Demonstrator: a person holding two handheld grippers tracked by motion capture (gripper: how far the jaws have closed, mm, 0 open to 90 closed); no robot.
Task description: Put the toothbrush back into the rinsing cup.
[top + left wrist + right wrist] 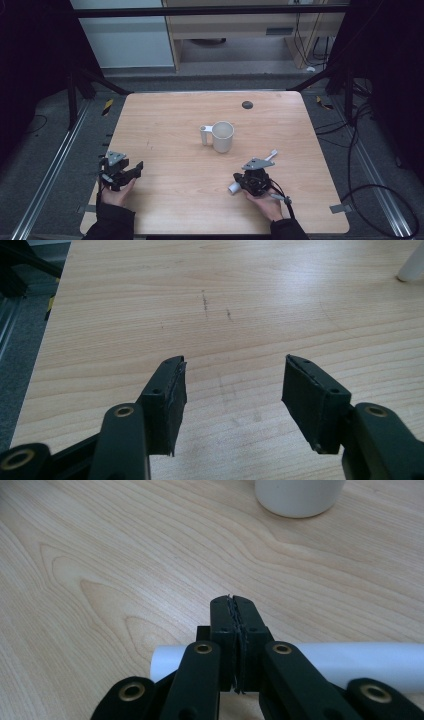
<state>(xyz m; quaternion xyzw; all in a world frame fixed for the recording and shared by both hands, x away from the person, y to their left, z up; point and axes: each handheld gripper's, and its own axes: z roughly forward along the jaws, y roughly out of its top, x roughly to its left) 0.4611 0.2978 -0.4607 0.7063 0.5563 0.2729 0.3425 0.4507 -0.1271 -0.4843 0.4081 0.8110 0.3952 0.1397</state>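
A white mug (223, 136) stands upright in the middle of the wooden table (165, 115), its handle turned to the left; its base (299, 495) shows at the top of the right gripper view. A white tube (360, 665) lies flat across the table under my right gripper (234, 601). In the high view one end of the tube (233, 188) pokes out at the left of that gripper (244, 176). The right jaws are shut, pad against pad, with nothing between them. My left gripper (232, 377) hovers open over bare wood near the table's left edge (139, 167), holding nothing.
A small black round spot (247, 104) marks the table's far side. A white object's edge (412, 265) shows at the top right of the left gripper view. Metal rails and cables run along the floor beside the table.
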